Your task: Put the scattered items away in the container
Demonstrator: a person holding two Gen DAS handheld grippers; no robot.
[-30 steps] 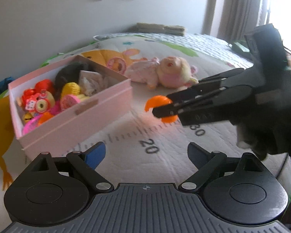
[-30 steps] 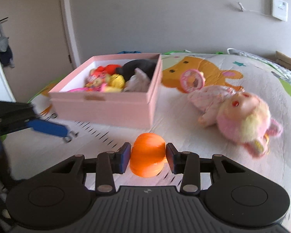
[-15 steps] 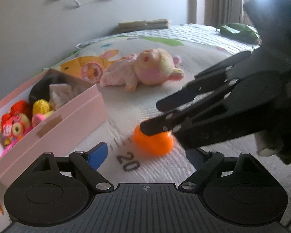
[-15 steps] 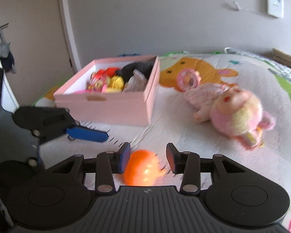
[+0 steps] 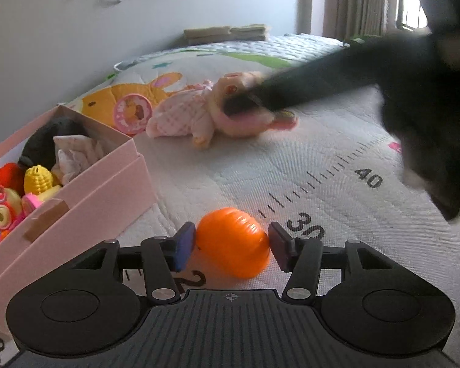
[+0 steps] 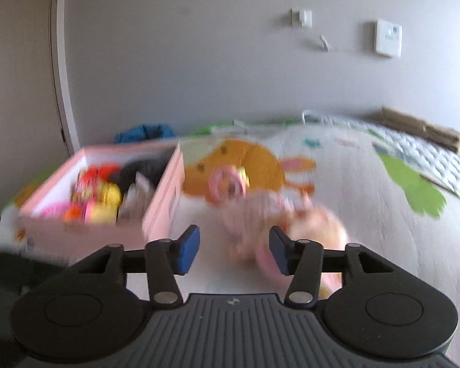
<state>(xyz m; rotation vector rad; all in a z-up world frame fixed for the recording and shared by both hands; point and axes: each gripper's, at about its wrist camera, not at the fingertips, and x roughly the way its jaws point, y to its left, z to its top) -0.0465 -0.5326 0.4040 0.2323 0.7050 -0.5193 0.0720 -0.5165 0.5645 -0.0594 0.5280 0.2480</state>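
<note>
While closing: left claw pads touch the orange ball on the bed mat.
Right claw: opening, nothing gripped, plush doll ahead.
Pink box: left, toys inside.

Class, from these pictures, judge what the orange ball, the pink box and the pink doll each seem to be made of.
Orange ribbed ball: likely hard plastic, glossy, with bright highlights on moulded ridges.
Pink rectangular box: apparently matte cardboard, with thin straight walls and a taped patch.
Pink plush doll: soft quilted fabric, it seems, with a fuzzy head.
</note>
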